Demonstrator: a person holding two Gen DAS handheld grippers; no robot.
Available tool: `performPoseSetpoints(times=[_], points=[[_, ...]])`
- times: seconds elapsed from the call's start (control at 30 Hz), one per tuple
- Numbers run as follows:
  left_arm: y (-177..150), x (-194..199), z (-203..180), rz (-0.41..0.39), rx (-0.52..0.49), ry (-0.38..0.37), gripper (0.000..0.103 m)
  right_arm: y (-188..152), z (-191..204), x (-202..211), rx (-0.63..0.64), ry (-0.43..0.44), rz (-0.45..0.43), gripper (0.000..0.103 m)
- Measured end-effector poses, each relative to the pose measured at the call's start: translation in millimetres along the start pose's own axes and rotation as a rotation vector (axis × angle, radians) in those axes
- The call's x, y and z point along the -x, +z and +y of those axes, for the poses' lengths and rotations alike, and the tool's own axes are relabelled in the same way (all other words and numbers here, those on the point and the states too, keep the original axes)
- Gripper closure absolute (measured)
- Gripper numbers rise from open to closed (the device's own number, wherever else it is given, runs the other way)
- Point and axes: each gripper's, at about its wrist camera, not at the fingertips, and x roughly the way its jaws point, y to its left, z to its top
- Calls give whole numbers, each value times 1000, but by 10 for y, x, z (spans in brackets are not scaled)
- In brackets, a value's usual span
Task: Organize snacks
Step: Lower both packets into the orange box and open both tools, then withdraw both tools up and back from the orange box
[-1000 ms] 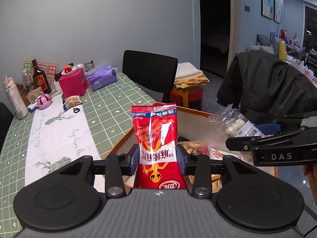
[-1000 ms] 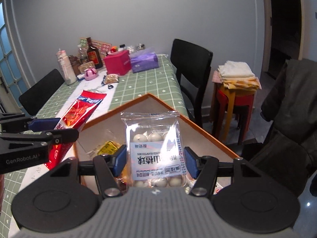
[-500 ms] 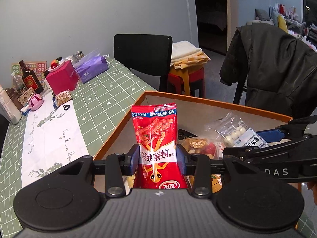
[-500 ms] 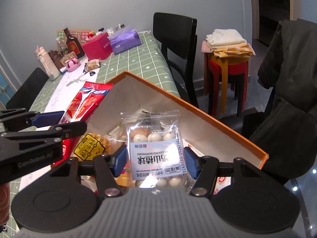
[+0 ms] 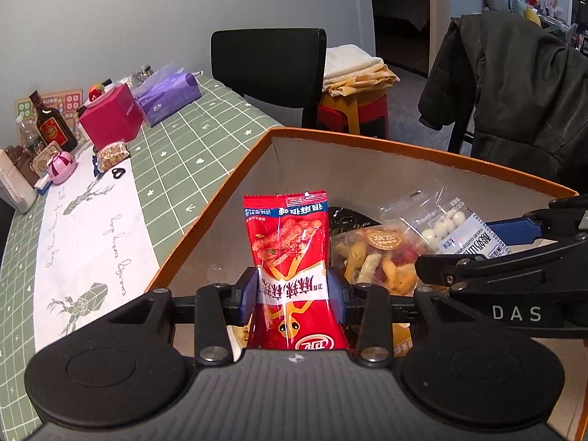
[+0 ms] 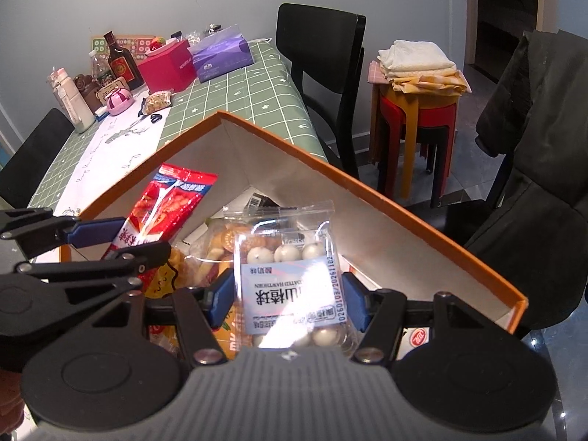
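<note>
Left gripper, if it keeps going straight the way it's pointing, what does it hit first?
Probably the white inner wall of the orange box. The left gripper, shut on the red snack bag, aims over the snacks at that far wall, though depth is hard to judge.

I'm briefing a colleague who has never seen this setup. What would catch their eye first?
Most striking is the red snack packet, pinched upright in the left gripper over the orange-rimmed box. Beside it, the right gripper clamps a clear bag of white balls above the same box. Behind lies a green checked tablecloth.
</note>
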Motion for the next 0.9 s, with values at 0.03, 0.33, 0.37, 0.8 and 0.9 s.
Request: performPoseSetpoints(times=[0.03,0.33,0.37,0.8,0.9], points=[[-9,-10,0,2,2,3,55,-2,1,-4,-1,2,-3,41],[-13,80,30,-33,17,25,41,9,-14,66,-12,-10,-38,34],[-8,102,34,-40,18,25,41,12,-20,87,-18,-8,-45,34],[-42,461,106,-77,29,13,41,1,73,342,-21,11,-80,34],[-34,588,147,-96,38,14,40,-8,133,455,-17,13,-96,34]])
